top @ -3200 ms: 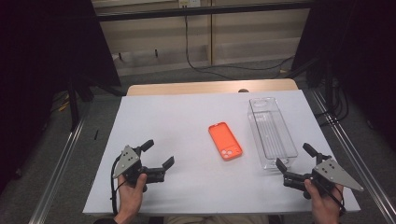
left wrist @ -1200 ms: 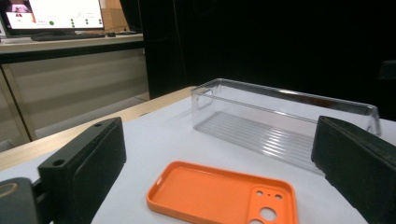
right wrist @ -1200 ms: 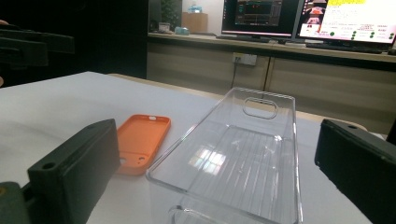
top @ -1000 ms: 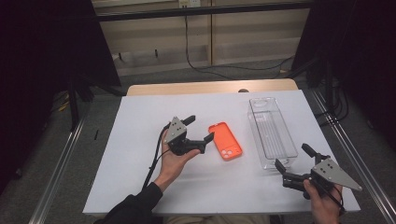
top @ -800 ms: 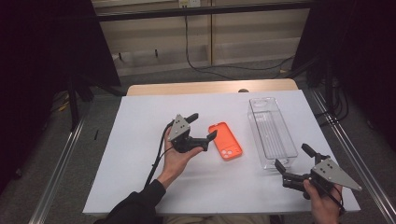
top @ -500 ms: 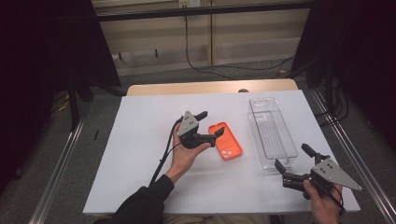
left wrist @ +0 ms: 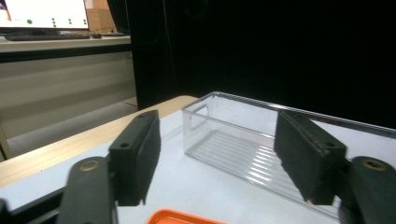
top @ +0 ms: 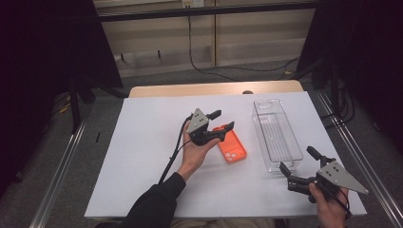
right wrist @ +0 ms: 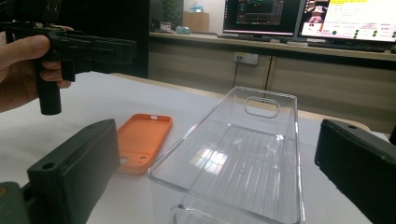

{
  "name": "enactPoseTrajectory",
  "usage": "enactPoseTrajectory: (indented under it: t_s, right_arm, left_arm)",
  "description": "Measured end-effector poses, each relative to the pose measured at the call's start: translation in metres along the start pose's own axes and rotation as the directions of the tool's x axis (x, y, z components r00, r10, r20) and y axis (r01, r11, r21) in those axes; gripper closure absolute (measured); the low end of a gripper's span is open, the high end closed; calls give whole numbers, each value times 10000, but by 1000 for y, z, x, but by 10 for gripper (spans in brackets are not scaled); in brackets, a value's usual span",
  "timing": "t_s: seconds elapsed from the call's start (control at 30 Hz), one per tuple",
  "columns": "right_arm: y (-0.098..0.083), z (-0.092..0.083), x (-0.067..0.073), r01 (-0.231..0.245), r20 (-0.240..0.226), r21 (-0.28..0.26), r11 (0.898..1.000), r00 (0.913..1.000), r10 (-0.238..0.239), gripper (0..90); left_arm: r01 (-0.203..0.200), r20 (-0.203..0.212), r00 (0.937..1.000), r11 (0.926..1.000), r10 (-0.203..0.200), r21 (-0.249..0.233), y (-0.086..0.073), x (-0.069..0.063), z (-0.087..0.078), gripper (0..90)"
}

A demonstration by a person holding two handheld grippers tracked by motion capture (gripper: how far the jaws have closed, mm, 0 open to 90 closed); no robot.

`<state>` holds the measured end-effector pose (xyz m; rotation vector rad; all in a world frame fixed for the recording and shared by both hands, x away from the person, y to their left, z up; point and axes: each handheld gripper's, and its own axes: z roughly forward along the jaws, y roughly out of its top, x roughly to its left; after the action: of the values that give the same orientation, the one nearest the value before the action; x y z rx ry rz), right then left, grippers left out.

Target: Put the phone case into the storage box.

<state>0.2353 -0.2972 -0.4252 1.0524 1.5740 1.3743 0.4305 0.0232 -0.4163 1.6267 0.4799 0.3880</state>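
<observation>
The flat orange phone case (top: 232, 147) lies mid-table on the white sheet (top: 142, 142), long axis running away and slightly leftward, its upper left corner hidden. The left gripper (top: 223, 122) has moved right over that corner, jaws closing but spread, gripping nothing. The right gripper (top: 297, 161) rests spread beside the clear plastic bin (top: 277, 137).

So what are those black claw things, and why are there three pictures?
A person holds hand-held tongs, one in each hand. The big picture looks down on the white table from above. The other two come from small cameras riding on the tongs, so you see their black jaws up close. On the table lie a flat orange phone case and a clear plastic box. The left tongs hover over the case, jaws just been closing, with nothing gripped. The right tongs wait open by the box.
</observation>
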Motion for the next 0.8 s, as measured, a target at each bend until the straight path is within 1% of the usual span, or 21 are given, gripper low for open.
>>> enactPoseTrajectory:
  t_s: [0.07, 0.13, 0.2, 0.3, 0.37, 0.47, 0.5, 0.57, 0.7, 0.77, 0.8]
  right_arm:
    - [0, 0, 0, 1, -10, -7, 10000, 10000, -1, 0]
    - [0, 0, 0, 8, -12, -4, 10000, 10000, -8, 0]
    - [0, 0, 0, 6, -7, 4, 10000, 10000, -6, 0]
    - [0, 0, 0, 5, -14, -8, 10000, 10000, -6, 0]
    - [0, 0, 0, 1, -3, -3, 10000, 10000, -1, 0]
    - [0, 0, 0, 10, 3, 7, 10000, 10000, -10, 0]
    - [0, 0, 0, 4, -14, -14, 10000, 10000, -4, 0]
    - [0, 0, 0, 16, -23, -41, 10000, 10000, -16, 0]
    - [0, 0, 0, -7, -18, -31, 10000, 10000, 7, 0]
    - [0, 0, 0, -5, -21, -38, 10000, 10000, 5, 0]
    - [0, 0, 0, -3, -19, -43, 10000, 10000, 3, 0]
  left_arm:
    - [27, -9, 10000, 10000, -27, -18, 1, 1, 1, 380]
    - [120, -141, 9998, 9999, -121, -62, 1, 4, 1, 413]
    - [278, -162, 9995, 9996, -278, -57, 1, 6, 2, 438]
    - [219, -82, 9997, 9997, -218, 49, 1, 9, 3, 507]
    - [234, -29, 9997, 9997, -234, 23, 2, 10, 3, 543]
    - [108, -57, 9999, 9999, -108, 0, 3, 11, 4, 593]
    - [127, -62, 9999, 9999, -127, -4, 4, 11, 4, 623]
    - [332, 87, 9994, 9993, -333, 146, 5, 13, 5, 671]
    - [521, 272, 9982, 9979, -532, 381, 7, 17, 9, 764]
    - [704, 387, 9966, 9965, -722, 447, 7, 19, 11, 804]
    - [726, 486, 9960, 9956, -755, 589, 7, 20, 12, 822]
